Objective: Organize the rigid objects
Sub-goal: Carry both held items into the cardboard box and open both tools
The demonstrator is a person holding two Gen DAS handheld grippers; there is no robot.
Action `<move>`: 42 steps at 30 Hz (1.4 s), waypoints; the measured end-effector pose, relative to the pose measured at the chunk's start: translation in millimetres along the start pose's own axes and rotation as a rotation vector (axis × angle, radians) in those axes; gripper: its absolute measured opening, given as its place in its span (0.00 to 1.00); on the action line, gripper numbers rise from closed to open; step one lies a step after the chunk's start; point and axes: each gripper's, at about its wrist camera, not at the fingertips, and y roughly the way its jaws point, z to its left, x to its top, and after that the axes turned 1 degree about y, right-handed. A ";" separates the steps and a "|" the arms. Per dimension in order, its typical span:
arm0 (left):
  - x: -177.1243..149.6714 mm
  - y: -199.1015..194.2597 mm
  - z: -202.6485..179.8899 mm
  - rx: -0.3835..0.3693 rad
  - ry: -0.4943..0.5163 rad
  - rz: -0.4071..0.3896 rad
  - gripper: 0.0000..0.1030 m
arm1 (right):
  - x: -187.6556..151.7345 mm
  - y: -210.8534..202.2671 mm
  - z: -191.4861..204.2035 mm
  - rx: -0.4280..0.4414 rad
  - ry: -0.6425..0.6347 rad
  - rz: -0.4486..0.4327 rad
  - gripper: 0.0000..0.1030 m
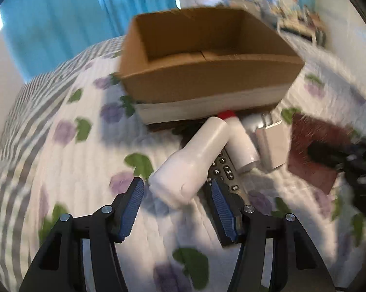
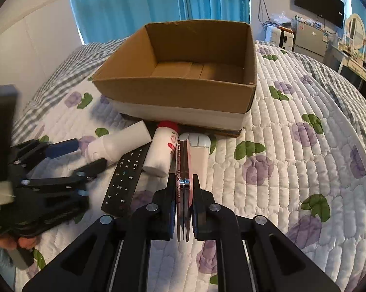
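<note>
Quilt point(image 2: 292, 170): a floral bed cover on which everything is laid.
Cardboard box point(image 2: 178, 95): placed at the far side, seen open at the top.
Remote control point(image 2: 126, 177): laid near the box, partly covered by the white bottle point(image 1: 192, 163).
Red-capped bottle point(image 2: 162, 148): laid between the remote control and the flat case point(image 2: 183, 168).
Right gripper point(image 2: 183, 185): pressed together on the flat case, held on edge.
Left gripper point(image 1: 176, 194): spread wide, near the white bottle's base.

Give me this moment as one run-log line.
right gripper: shut on flat case | left gripper: open, at white bottle | cardboard box: empty
</note>
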 end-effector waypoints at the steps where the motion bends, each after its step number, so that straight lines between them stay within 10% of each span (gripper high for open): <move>1: 2.3 7.3 -2.4 0.003 0.016 0.020 0.59 | 0.4 0.3 -1.9 0.008 0.007 0.002 0.09; 10: 8.7 15.5 3.6 -0.028 -0.007 0.034 0.52 | 1.9 -6.7 -3.9 0.020 0.008 -0.009 0.09; 18: 10.0 -52.9 14.5 -0.114 -0.099 -0.067 0.52 | 11.8 -44.7 -0.8 0.006 0.009 -0.071 0.09; 28: 83.9 -116.7 38.3 -0.128 -0.175 -0.233 0.52 | 104.6 -102.5 0.6 -0.079 -0.050 -0.225 0.09; 42: 154.8 -21.6 41.6 -0.110 -0.210 -0.177 0.52 | 180.3 39.8 -27.1 -0.108 -0.055 -0.118 0.09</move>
